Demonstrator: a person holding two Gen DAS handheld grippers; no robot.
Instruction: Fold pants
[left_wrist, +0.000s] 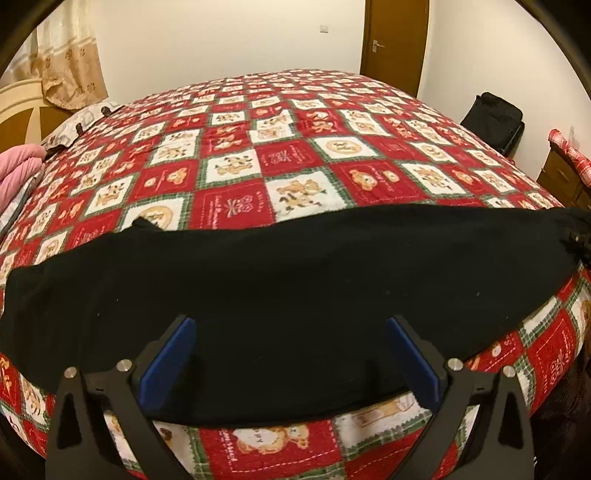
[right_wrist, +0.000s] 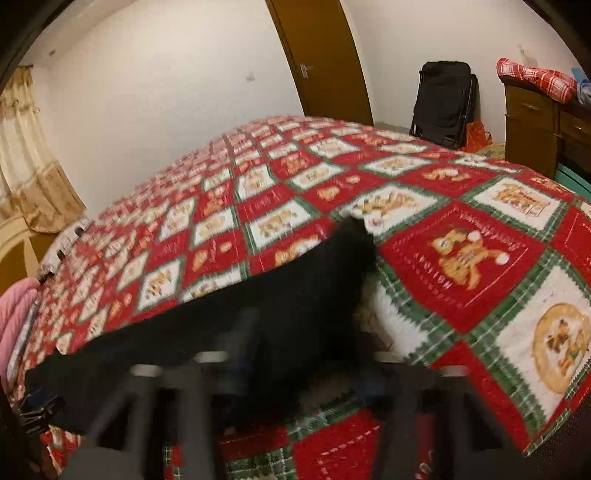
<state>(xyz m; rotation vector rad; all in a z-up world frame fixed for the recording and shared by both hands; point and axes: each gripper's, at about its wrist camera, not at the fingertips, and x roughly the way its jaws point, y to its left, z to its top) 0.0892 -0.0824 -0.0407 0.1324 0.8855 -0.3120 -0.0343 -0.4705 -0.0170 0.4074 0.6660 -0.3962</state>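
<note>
Black pants (left_wrist: 280, 295) flat on quilt (left_wrist: 295, 162), pre-fold; left gripper (left_wrist: 290, 328) open, empty; right gripper (right_wrist: 295, 373) blurred, grip unclear; next: pinch 1 edge.

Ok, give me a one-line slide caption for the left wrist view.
Left gripper open above black pants laid lengthwise across a red patchwork quilt on the bed.

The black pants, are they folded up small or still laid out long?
Laid out long: the pants stretch as one band across the quilt, nearly the full width of the left view.
</note>
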